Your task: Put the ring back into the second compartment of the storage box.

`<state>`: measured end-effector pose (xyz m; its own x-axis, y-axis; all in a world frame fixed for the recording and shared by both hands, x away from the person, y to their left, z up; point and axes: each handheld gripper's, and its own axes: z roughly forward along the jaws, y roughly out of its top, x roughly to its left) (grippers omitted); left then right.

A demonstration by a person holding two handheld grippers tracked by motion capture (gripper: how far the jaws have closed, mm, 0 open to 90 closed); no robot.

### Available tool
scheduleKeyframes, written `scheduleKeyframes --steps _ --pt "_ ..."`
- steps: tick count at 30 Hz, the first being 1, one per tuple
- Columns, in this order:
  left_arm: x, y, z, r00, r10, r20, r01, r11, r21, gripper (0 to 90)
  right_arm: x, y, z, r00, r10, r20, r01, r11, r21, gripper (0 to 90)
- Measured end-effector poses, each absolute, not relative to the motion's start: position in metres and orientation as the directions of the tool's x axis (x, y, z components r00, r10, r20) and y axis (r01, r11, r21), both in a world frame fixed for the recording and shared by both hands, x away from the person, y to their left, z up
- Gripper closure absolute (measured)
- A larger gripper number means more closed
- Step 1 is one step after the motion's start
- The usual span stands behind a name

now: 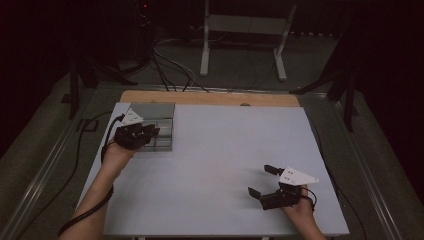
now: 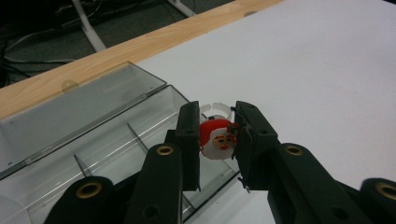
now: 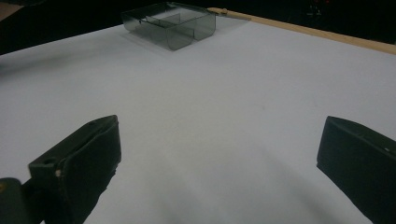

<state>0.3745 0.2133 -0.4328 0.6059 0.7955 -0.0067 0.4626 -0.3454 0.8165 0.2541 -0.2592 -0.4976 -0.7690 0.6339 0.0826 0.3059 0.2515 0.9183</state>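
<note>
Nothing here carries lettering I can read; no labels, brands or numbers on the table, the clear box or either gripper.

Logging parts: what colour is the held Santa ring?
Red and white Santa ring, best in left gripper view.

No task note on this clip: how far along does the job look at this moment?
Done: the small red-and-white Santa-face ring is gripped, and the clear plastic compartment box lies open, its lid flat behind it. In hand: the left tool holds the ring above the box's near corner. Left, probably: setting it in a compartment; those visible look empty. The right tool is open, over bare white table.
</note>
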Motion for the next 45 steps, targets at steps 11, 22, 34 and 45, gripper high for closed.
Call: scheduleKeyframes --steps 11,22,34,45 --pt "0.394 0.228 -0.442 0.572 0.819 -0.039 0.503 -0.313 0.805 74.0 0.254 -0.259 -0.498 -0.766 0.637 0.082 0.309 0.253 0.917 0.0" --pt "0.412 0.239 -0.452 0.533 0.844 -0.065 0.545 -0.284 0.789 74.0 0.255 -0.259 -0.499 -0.762 0.641 0.088 0.314 0.248 0.916 0.0" --pt "0.426 0.244 -0.472 0.504 0.86 -0.077 0.598 -0.283 0.75 73.8 0.255 -0.259 -0.499 -0.761 0.643 0.086 0.315 0.251 0.915 0.0" --pt "0.436 0.244 -0.481 0.478 0.874 -0.081 0.635 -0.281 0.72 73.5 0.255 -0.259 -0.499 -0.761 0.642 0.086 0.318 0.255 0.913 0.0"
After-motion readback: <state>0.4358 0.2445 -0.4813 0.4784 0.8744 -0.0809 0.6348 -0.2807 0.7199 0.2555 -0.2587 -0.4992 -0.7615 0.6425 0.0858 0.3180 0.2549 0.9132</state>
